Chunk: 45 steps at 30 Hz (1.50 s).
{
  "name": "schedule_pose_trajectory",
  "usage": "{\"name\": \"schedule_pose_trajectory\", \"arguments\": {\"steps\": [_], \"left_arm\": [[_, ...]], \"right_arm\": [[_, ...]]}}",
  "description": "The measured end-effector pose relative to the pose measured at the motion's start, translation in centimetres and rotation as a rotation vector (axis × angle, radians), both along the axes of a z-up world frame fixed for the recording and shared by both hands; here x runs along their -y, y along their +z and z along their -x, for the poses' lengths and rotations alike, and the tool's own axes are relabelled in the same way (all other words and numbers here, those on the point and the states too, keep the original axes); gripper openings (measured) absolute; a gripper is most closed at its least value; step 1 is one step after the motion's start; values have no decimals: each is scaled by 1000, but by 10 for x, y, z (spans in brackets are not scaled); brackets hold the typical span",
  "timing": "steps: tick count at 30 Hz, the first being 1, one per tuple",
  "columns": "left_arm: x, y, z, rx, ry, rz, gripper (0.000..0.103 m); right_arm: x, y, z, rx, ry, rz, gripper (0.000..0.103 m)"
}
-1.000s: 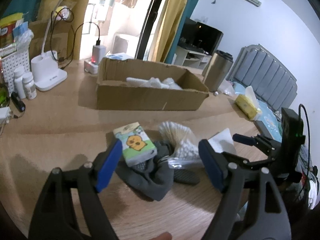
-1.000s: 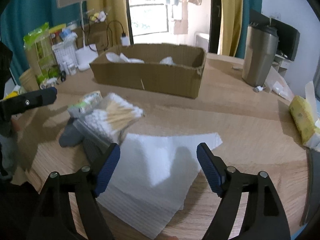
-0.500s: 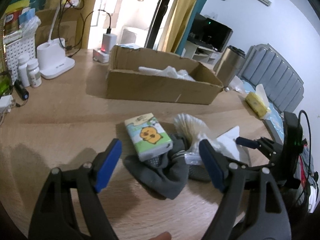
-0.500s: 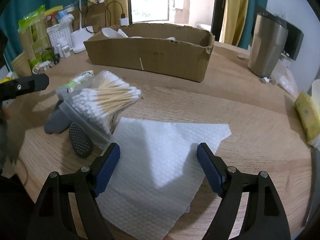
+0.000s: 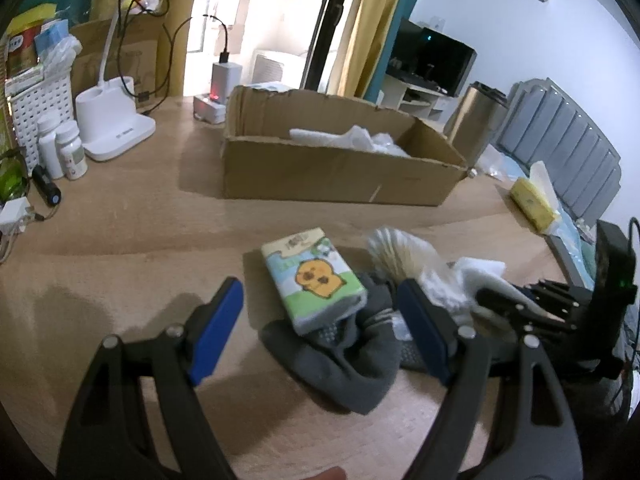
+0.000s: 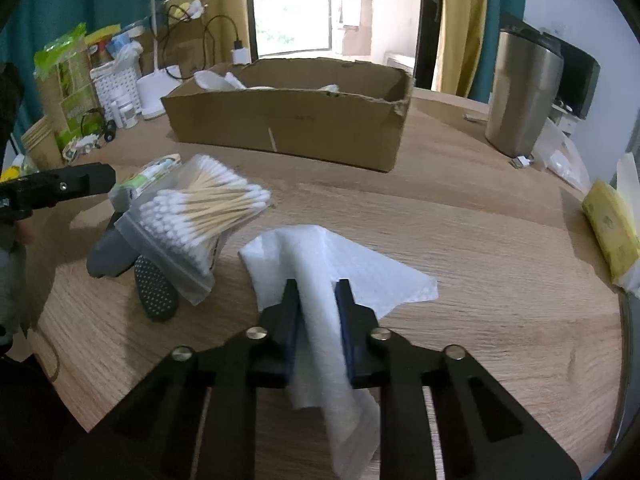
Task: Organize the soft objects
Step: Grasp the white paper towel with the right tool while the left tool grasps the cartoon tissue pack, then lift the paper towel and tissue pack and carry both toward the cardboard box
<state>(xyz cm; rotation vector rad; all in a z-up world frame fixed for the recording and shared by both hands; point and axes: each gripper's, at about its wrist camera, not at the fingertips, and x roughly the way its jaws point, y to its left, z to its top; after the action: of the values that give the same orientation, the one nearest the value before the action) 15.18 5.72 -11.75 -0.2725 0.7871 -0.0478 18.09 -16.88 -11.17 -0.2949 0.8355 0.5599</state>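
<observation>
My right gripper [image 6: 318, 292] is shut on a white paper towel [image 6: 320, 264], bunched between its blue pads, the rest trailing on the table. A bag of cotton swabs [image 6: 200, 212] lies left of it over grey socks [image 6: 112, 248]. My left gripper [image 5: 320, 320] is open and empty, hovering over a tissue pack with a yellow chick [image 5: 312, 276] that rests on the grey socks [image 5: 352, 356]. The cardboard box [image 5: 336, 160] with white soft items stands behind; it also shows in the right wrist view [image 6: 292, 116].
A steel tumbler [image 6: 520, 96] stands at the right of the box. A yellow tissue pack [image 6: 612, 224] lies at the right table edge. A white lamp base [image 5: 112, 128], pill bottles [image 5: 64, 152] and a basket sit at the far left.
My right gripper closed on the paper towel, which went from lying flat to bunched up. My left gripper moved a little closer over the tissue pack and socks, still open.
</observation>
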Motion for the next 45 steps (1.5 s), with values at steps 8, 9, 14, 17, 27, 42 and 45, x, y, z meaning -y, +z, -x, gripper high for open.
{"name": "schedule_pose_trajectory", "arguments": {"steps": [8, 9, 14, 17, 27, 42, 45], "left_arm": [[4, -8, -18, -37, -3, -5, 81], [3, -10, -20, -43, -1, -1, 81], [2, -16, -23, -51, -6, 36, 80], [3, -17, -22, -47, -15, 43, 72], [0, -18, -16, -45, -39, 77, 57], [-3, 14, 4, 86, -49, 39, 57], [-3, 21, 8, 118, -46, 21, 57]], "right_arm": [[10, 0, -2, -6, -12, -39, 12], [11, 0, -2, -8, -13, -44, 12], [13, 0, -2, -10, -13, -63, 12], [15, 0, -1, -10, -9, -73, 12], [15, 0, 0, -8, -7, -79, 12], [15, 23, 4, 71, -4, -112, 12], [13, 30, 3, 91, -2, -123, 12]]}}
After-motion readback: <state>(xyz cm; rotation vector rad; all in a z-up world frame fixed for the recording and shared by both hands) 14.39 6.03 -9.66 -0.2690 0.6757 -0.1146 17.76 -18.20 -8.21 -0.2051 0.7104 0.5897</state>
